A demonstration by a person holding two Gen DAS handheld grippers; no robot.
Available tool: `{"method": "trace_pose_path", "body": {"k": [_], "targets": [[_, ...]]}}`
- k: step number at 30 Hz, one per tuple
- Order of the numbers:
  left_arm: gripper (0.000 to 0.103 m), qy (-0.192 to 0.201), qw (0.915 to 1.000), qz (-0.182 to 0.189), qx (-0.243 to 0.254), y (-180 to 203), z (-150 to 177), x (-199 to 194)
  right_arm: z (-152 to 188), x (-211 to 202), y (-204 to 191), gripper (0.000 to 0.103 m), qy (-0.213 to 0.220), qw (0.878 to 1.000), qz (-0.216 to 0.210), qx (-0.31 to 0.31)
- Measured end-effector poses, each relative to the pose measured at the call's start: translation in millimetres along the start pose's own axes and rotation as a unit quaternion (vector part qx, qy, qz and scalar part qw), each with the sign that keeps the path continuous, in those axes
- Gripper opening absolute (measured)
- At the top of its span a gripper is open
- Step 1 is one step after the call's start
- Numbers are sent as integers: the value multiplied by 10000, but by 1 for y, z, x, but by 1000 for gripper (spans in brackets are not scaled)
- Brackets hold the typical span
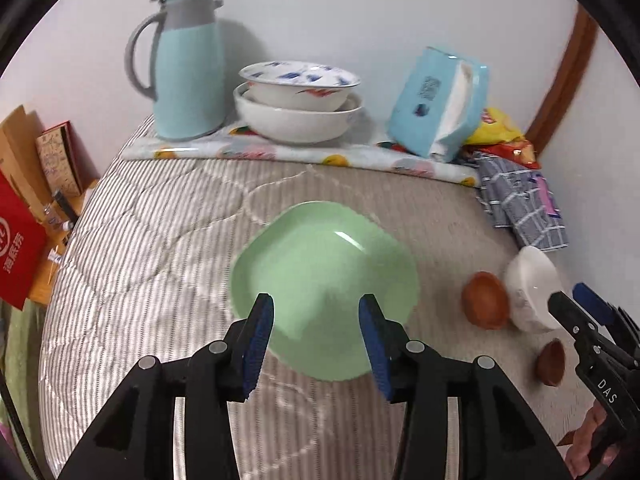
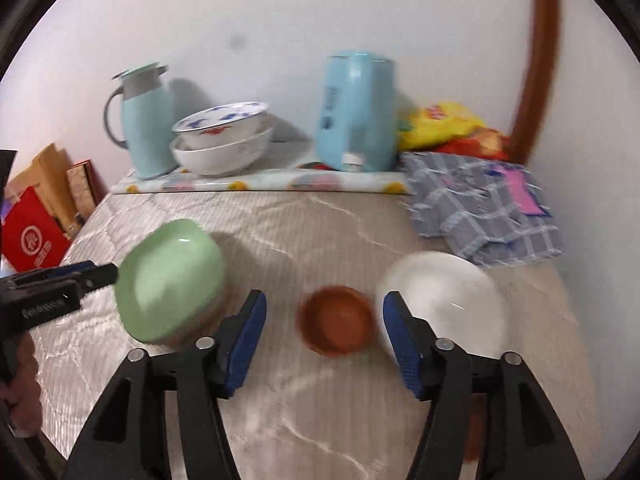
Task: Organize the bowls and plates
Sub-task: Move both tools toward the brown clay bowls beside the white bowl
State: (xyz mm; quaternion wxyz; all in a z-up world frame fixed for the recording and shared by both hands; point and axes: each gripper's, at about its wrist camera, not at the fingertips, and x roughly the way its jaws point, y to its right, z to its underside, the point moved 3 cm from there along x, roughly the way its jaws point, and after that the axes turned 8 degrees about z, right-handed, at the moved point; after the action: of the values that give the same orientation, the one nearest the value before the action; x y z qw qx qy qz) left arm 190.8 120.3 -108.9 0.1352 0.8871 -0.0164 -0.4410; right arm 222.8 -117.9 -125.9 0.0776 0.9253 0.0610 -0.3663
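A green square plate (image 1: 324,280) lies on the striped quilt, just beyond my open left gripper (image 1: 316,336), whose jaws stand apart over its near edge. In the right wrist view the green plate (image 2: 170,280) is at the left with the left gripper (image 2: 94,274) at its edge. My right gripper (image 2: 324,344) is open, above a brown bowl (image 2: 338,320) with a white bowl (image 2: 444,300) beside its right finger. The left wrist view shows the brown bowl (image 1: 486,300), white bowl (image 1: 532,288), a smaller brown bowl (image 1: 552,362) and the right gripper (image 1: 576,300).
Two stacked white bowls (image 1: 298,100) stand at the back beside a light blue thermos jug (image 1: 188,68) and a blue tissue pack (image 1: 438,104). A checked cloth (image 1: 520,200) and snack bags (image 1: 500,132) lie at the right. Boxes (image 1: 24,184) stand left of the bed.
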Motion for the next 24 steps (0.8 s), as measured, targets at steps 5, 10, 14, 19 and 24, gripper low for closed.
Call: {"method": "trace_pose_path", "body": {"k": [5,10,14,19,24], "targets": [[42,60,9997,156,153,32,4,-3,21,-18,52,61,-40,9988,264,413],[42,159,9990,220,365,61,11,-1,41,-30,94,61,-7,9957,468,799],[42,68,9985,234,485,84,16,6,59,-28,121,62,-222,9939,584,911],[42,-54,9982,278,519,101,19,14,78,-26,143,62,-328,9916,872,895],[42,-241,9977,308,557,113,23,27,93,-16,160,62,-578,9895,763,1087]]}}
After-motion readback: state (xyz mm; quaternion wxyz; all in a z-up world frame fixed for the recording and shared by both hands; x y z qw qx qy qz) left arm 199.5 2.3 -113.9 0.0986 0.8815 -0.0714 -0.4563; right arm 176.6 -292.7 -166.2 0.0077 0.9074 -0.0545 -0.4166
